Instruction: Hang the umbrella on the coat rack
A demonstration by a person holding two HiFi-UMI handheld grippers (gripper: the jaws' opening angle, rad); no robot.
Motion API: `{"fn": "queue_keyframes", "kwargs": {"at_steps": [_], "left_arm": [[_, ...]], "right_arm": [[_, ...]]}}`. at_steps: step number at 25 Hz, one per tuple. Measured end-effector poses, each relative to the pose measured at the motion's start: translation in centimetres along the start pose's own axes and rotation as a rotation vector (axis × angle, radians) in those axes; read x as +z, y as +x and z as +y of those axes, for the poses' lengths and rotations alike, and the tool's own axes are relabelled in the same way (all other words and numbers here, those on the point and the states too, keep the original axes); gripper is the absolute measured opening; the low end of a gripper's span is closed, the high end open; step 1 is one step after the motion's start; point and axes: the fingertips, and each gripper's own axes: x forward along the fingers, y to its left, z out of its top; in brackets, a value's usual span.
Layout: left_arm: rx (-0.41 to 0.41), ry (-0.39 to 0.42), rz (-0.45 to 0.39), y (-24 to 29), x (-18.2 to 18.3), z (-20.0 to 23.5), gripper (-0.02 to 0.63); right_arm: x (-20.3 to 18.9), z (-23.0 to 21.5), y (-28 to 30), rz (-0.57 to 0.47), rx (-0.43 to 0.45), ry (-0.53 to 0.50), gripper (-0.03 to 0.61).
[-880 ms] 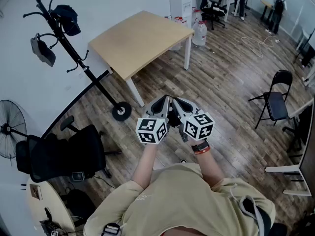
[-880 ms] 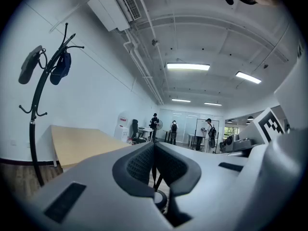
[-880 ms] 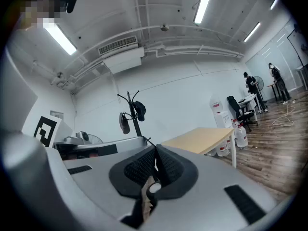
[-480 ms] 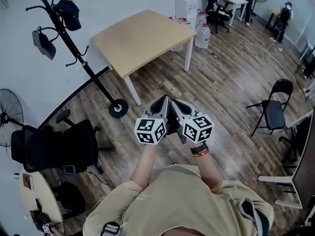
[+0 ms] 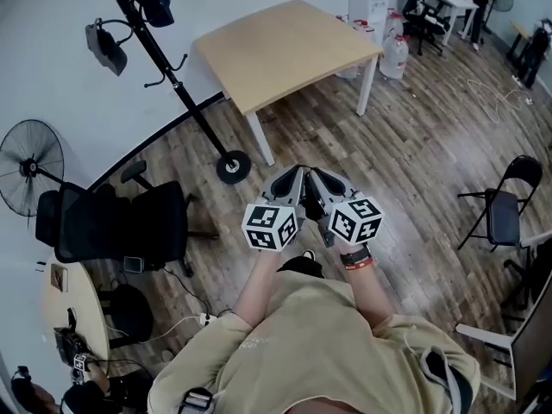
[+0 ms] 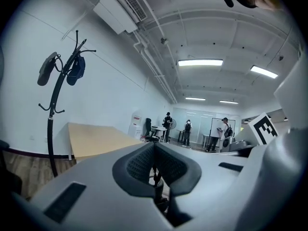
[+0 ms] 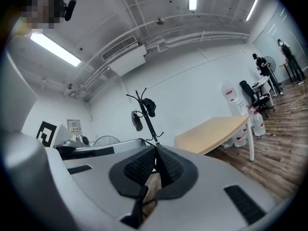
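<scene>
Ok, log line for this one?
left gripper: jaws shut, empty | right gripper: jaws shut, empty | coat rack: ahead-left, out of reach | umbrella: not in view

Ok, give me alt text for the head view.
Seen from above, a person in a beige shirt holds the left gripper and right gripper side by side, both shut and holding nothing. Ahead to the left, a coat rack with dark items hanging stands beside a wooden table.

Coat rack [image 5: 175, 74] top — cut off, pic edge.
</scene>
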Motion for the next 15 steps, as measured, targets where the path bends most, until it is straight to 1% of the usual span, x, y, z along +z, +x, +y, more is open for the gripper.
{"fn": "queue_keyframes", "kwargs": {"at_steps": [4, 7, 11, 15], "left_arm": [[0.040, -0.021, -0.012, 0.4, 1.1, 4.1, 0.021], [0.068, -0.039, -0.027, 1.4, 1.3, 7.4, 0.021], [0.110, -0.041, -0.059, 3.1, 1.9, 14.3, 0.021], [0.171, -0.021, -0.103, 3.8, 5.0, 21.9, 0.021]], "right_arm": [[-0.5, 1.5, 3.8, 0.040, 0.043, -0.012, 0.020], [-0.8, 1.2, 7.2, 0.063, 0.071, -0.023, 0.020], [-1.1, 0.9, 14.2, 0.072, 0.100, -0.042, 0.020], [0.5, 2.2, 22.8, 0.104, 0.183, -0.026, 0.020]]}}
